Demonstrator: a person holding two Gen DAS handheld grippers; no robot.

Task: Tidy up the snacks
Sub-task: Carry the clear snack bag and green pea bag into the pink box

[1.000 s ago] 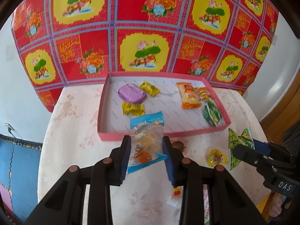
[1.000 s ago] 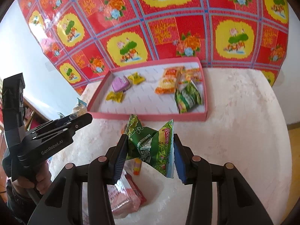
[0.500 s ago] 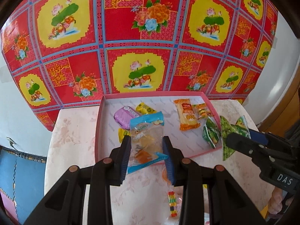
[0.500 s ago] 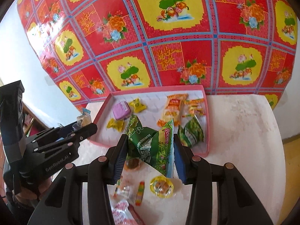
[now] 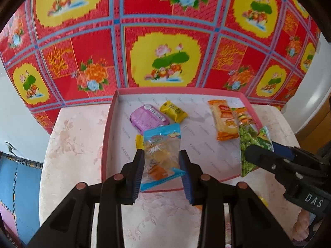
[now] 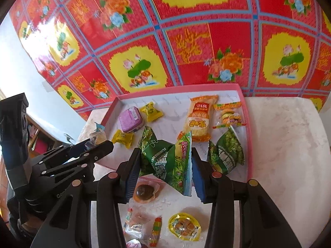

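My left gripper [image 5: 162, 172] is shut on a clear snack bag with blue ends [image 5: 160, 157], held over the front edge of the pink tray [image 5: 107, 132]. My right gripper [image 6: 165, 174] is shut on a green pea snack bag [image 6: 167, 161], held above the tray's front rim [image 6: 249, 144]. In the left wrist view the right gripper [image 5: 251, 152] shows at the right with the green bag [image 5: 251, 144]. In the right wrist view the left gripper [image 6: 99, 144] shows at the left. The tray holds a purple box [image 5: 149, 118], yellow candies [image 5: 172, 111], orange packets [image 5: 224, 119] and another green bag [image 6: 226, 155].
Loose snacks lie on the pale table in front of the tray: a brown jelly cup [image 6: 144, 192], a yellow-rimmed cup [image 6: 184, 226], striped candy sticks [image 6: 155, 230]. A red floral cloth [image 5: 165, 41] hangs behind. The table drops off at the left edge [image 5: 44, 165].
Both grippers have moved forward towards the tray with their bags still held. The tray and the cloth now look larger and closer.
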